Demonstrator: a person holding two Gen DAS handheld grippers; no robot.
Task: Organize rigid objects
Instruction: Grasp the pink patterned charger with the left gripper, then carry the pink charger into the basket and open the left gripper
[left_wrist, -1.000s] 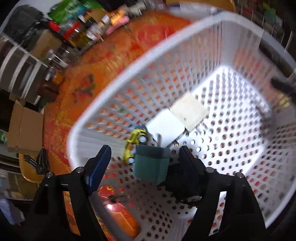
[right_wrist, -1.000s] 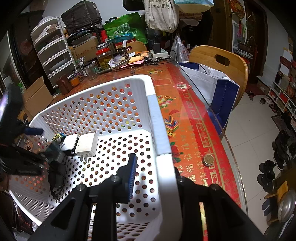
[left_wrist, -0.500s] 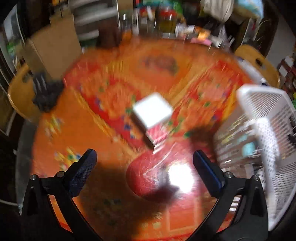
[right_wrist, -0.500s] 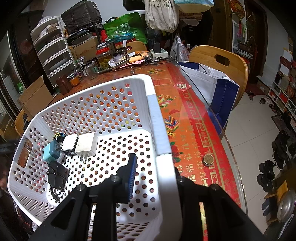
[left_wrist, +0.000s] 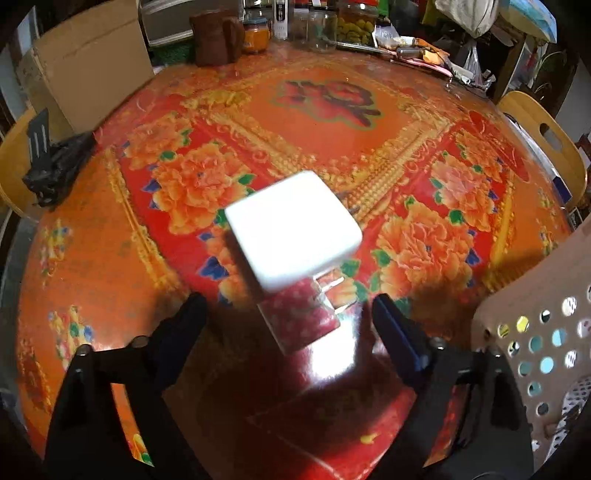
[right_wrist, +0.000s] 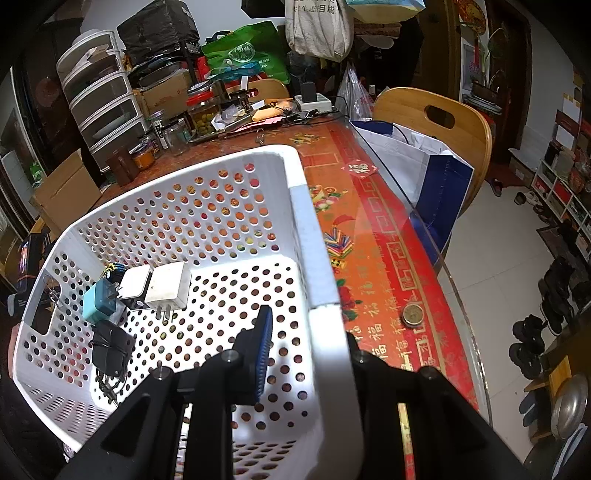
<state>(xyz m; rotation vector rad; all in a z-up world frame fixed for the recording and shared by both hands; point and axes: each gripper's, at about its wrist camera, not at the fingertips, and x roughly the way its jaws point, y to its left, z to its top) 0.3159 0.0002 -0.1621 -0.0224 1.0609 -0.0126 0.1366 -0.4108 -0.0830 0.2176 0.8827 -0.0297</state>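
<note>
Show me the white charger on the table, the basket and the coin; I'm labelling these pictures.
white charger (left_wrist: 291, 229): left wrist view, top face.
basket (right_wrist: 325, 295): right wrist view, right rim.
coin (right_wrist: 412, 315): right wrist view, its face.

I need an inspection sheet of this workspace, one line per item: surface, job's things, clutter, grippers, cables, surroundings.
Surface: table under a glossy red-orange flowered cover, with glare near the left gripper.
Job's things: white charger lying on the cover; white basket holding a teal plug, two white adapters and a black adapter.
Clutter: jars, cardboard box, coin.
Grippers: left gripper closing, pads short of the charger, nothing between them; right gripper shut on the basket's rim.
Cables: a thin black cord by the black adapter.
Surroundings: wooden chairs, drawer unit, hanging bags.
</note>
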